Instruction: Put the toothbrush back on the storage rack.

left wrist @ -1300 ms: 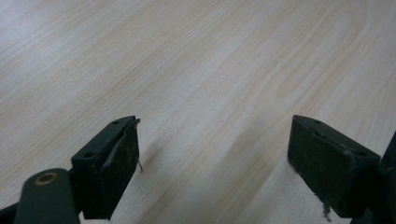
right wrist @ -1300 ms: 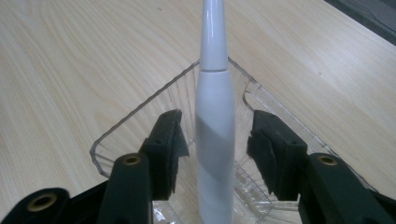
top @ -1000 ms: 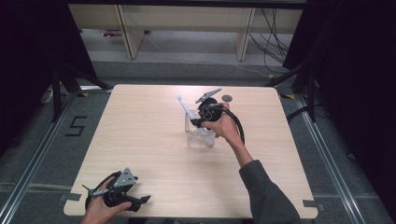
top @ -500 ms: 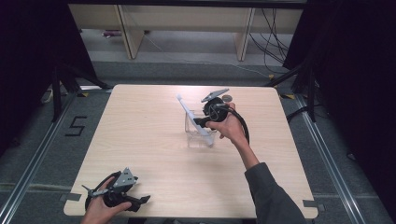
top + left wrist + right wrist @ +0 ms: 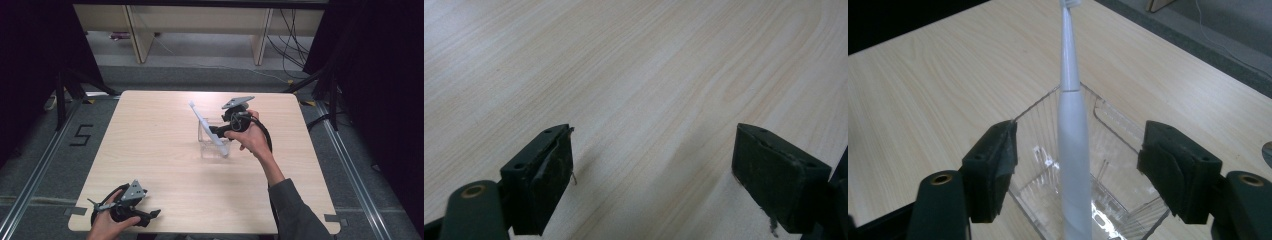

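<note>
Toothbrush [image 5: 1071,150], white and slim, stands tilted in a clear square holder [image 5: 1113,132] near the middle of the wooden table [image 5: 150,150]. Its thick handle rests inside the holder and its narrow neck leans out over the rim, up and away toward the far left in the high view, where the toothbrush [image 5: 206,125] shows as a pale slanted bar.

The right gripper [image 5: 1078,172] has just been opening its jaws. They now stand well apart on either side of the handle, and neither pad touches it, so the brush is let go and leans on the holder alone. The left gripper [image 5: 654,180] rests at the near left corner of the table with its jaws spread wide and nothing between them.

By its looks the brush is light, stiff and smooth, likely a little slippery between flat pads. The thick lower handle gives the best hold; the thin neck would twist or slide. The holder seems to be thin hard plastic or glass, light enough to tip if the leaning brush is pulled sideways, so a lift along its own slant seems safest.
</note>
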The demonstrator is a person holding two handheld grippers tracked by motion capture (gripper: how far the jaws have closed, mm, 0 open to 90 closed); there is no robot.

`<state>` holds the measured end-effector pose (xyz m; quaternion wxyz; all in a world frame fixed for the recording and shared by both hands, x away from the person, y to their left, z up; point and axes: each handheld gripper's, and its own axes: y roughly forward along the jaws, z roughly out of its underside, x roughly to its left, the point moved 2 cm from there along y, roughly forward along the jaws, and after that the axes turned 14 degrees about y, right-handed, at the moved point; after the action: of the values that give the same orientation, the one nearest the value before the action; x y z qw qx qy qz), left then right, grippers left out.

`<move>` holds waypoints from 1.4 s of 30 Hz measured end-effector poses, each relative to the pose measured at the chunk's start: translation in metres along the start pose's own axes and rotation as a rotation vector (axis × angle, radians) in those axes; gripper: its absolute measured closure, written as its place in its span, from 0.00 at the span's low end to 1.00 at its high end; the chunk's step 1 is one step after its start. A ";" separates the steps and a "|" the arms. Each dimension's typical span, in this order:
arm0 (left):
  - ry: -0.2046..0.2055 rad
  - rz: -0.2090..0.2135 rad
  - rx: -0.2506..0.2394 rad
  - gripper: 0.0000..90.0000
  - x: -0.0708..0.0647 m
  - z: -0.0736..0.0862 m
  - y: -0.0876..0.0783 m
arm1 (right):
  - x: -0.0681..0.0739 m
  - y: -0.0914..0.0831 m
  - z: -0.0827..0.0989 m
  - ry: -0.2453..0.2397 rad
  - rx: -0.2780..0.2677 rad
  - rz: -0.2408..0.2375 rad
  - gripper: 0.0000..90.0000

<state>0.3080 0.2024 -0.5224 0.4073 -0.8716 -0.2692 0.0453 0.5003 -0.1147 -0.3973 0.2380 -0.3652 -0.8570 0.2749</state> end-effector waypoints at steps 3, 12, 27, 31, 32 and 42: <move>0.005 0.004 -0.001 0.18 0.000 0.000 0.000 | -0.001 -0.005 0.001 0.013 -0.036 -0.012 0.30; 0.004 0.001 0.000 0.18 0.000 0.001 0.000 | -0.006 -0.014 0.009 0.037 -0.073 -0.014 0.21; 0.016 -0.002 -0.009 0.18 -0.001 0.000 -0.002 | -0.015 -0.027 0.021 0.040 -0.106 -0.014 0.19; 0.004 0.000 -0.023 0.18 -0.002 -0.001 -0.002 | -0.017 -0.029 0.024 0.048 -0.103 -0.004 0.19; 0.005 0.000 -0.023 0.18 -0.002 -0.001 -0.002 | -0.018 -0.029 0.025 0.043 -0.102 -0.004 0.19; 0.021 0.000 -0.008 0.18 -0.001 -0.001 -0.003 | -0.025 -0.038 0.033 0.051 -0.110 0.010 0.18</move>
<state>0.3064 0.2024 -0.5196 0.4067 -0.8736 -0.2650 0.0349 0.4767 -0.1657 -0.4026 0.2376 -0.3891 -0.8626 0.2192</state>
